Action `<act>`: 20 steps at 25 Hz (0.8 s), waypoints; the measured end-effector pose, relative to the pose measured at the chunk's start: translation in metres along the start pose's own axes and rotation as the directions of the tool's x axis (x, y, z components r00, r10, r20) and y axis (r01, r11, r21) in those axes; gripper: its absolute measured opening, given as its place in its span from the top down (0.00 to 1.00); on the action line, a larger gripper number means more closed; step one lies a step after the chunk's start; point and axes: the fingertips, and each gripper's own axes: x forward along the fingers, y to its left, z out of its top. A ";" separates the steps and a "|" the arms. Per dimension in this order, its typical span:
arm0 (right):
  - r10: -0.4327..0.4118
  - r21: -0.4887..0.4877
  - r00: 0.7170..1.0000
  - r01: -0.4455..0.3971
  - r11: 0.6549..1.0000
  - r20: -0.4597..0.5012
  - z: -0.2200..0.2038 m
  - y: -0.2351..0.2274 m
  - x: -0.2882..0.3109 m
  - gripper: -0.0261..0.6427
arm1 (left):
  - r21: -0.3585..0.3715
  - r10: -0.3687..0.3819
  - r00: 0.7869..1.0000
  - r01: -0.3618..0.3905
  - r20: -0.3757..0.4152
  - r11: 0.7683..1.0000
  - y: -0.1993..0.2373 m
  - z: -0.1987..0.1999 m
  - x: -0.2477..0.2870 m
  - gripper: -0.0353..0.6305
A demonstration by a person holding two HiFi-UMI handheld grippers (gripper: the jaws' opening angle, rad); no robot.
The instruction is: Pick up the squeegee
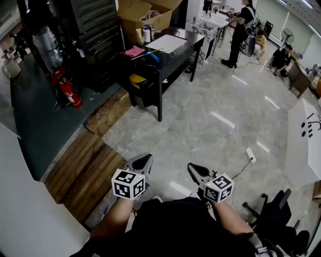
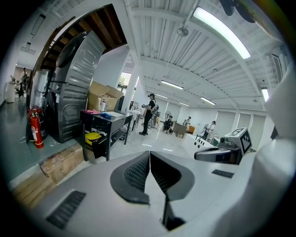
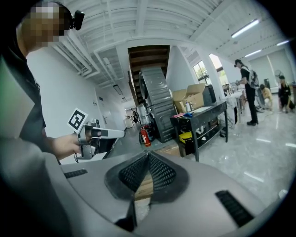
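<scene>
A black table [image 1: 186,46] stands far ahead across the floor. On it lies a blue-handled tool [image 1: 153,56], which may be the squeegee, next to a pink cloth [image 1: 134,51]. From the left gripper view the same blue tool [image 2: 105,115] is tiny on the table top. Low in the head view, my left gripper [image 1: 144,161] and right gripper [image 1: 194,169] are held side by side, both far from the table. The left gripper [image 2: 149,155] has its pads together and nothing in them. My right gripper [image 3: 148,157] is shut and empty too.
A cardboard box [image 1: 145,15] and a white board [image 1: 167,43] are also on the table, with a yellow item [image 1: 137,80] on its lower shelf. A red fire extinguisher [image 1: 70,94] and wooden planks [image 1: 85,168] lie left. People [image 1: 241,30] stand far back. An office chair [image 1: 273,216] is at lower right.
</scene>
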 end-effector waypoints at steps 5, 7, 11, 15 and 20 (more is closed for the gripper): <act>-0.026 0.011 1.000 0.026 1.000 -0.010 -0.007 0.013 0.011 0.95 | 0.005 -0.010 1.000 0.010 0.006 1.000 0.017 0.003 -0.015 0.92; -0.027 0.016 0.999 0.027 1.000 -0.022 -0.010 0.018 0.016 0.95 | 0.004 -0.015 1.000 0.015 0.005 1.000 0.020 0.002 -0.020 0.92; -0.010 0.018 0.999 0.010 1.000 -0.038 -0.001 0.031 0.025 0.95 | 0.000 -0.019 1.000 0.019 0.002 1.000 0.025 0.000 -0.025 0.92; -0.002 0.002 0.999 0.002 1.000 -0.048 0.001 0.035 0.035 0.95 | -0.006 -0.016 1.000 0.016 0.008 1.000 0.033 -0.001 -0.029 0.92; -0.002 0.010 0.999 0.003 1.000 -0.054 -0.003 0.029 0.041 0.95 | -0.014 -0.003 1.000 0.003 0.001 1.000 0.040 -0.005 -0.026 0.92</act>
